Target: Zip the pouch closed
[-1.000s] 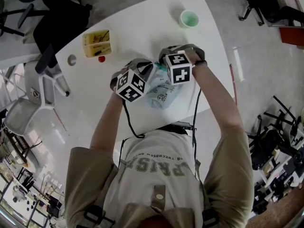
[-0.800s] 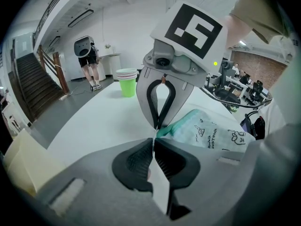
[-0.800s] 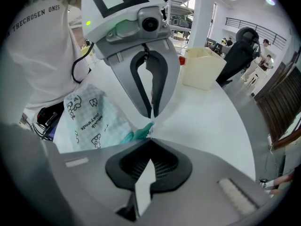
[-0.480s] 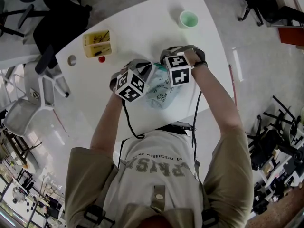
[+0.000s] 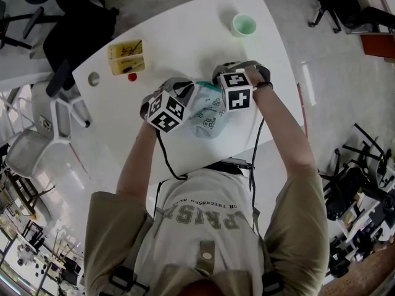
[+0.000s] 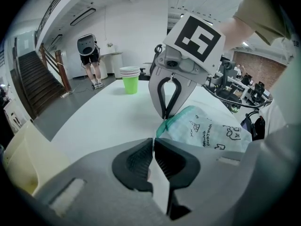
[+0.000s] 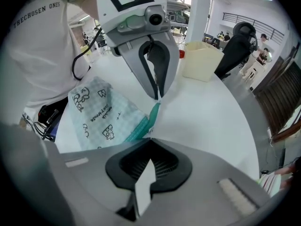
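Note:
A pale green checked pouch (image 5: pixel 208 117) with cartoon print lies on the white table (image 5: pixel 185 36) between my two grippers. Its teal zip edge (image 7: pixel 143 124) runs the short way from my right gripper (image 7: pixel 149 142) up to my left gripper (image 7: pixel 157 98). Both are shut and pinch that teal edge close together. From the left gripper view, my right gripper (image 6: pixel 165 118) nips the pouch's (image 6: pixel 209 132) teal corner just ahead of my own left gripper (image 6: pixel 153 145). In the head view the marker cubes hide both sets of tips, and I cannot make out the zip pull.
A green cup (image 5: pixel 245 24) stands at the table's far side, and a yellow box (image 5: pixel 126 56) with a small red thing (image 5: pixel 131 76) beside it at the far left. Office chairs (image 5: pixel 74 23) stand past the left edge. The near table edge is close to the pouch.
My right gripper has shifted slightly to the right and the pouch has shifted a little with it. The left gripper has hardly moved. Both stay shut.

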`<state>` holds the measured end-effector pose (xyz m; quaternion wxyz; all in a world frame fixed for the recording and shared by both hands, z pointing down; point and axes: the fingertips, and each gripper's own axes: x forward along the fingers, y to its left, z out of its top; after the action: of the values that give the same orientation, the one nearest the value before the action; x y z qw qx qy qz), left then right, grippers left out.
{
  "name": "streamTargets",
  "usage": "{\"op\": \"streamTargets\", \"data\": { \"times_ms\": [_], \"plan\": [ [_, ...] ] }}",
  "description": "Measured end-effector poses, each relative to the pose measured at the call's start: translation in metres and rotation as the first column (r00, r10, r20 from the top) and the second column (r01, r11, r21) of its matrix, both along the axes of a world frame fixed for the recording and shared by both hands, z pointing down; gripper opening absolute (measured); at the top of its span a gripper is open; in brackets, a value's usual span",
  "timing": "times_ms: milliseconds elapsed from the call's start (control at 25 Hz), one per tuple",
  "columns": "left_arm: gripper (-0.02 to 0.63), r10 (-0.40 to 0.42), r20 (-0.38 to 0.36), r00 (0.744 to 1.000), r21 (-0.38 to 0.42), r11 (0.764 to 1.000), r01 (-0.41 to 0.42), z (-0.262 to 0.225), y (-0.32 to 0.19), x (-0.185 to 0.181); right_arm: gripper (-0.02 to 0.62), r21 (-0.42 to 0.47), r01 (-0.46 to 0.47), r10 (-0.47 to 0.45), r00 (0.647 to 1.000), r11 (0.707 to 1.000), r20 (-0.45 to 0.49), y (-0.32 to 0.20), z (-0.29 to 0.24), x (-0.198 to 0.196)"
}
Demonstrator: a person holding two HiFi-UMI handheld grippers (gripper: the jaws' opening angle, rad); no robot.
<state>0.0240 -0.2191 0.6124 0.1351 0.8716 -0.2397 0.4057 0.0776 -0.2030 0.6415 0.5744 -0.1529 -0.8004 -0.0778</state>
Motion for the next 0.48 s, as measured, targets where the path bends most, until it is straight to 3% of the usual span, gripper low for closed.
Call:
{"op": "streamTargets", "data": {
  "times_ms": [480],
  "plan": [
    [0.025, -0.008, 0.002, 1.000, 0.002, 1.000, 0.008, -0.0022, 0.0017, -0.0037, 0.000, 0.005, -0.022, 0.022, 1.000, 1.000, 0.005, 0.0005, -0.0088, 0.0022]
  ]
}}
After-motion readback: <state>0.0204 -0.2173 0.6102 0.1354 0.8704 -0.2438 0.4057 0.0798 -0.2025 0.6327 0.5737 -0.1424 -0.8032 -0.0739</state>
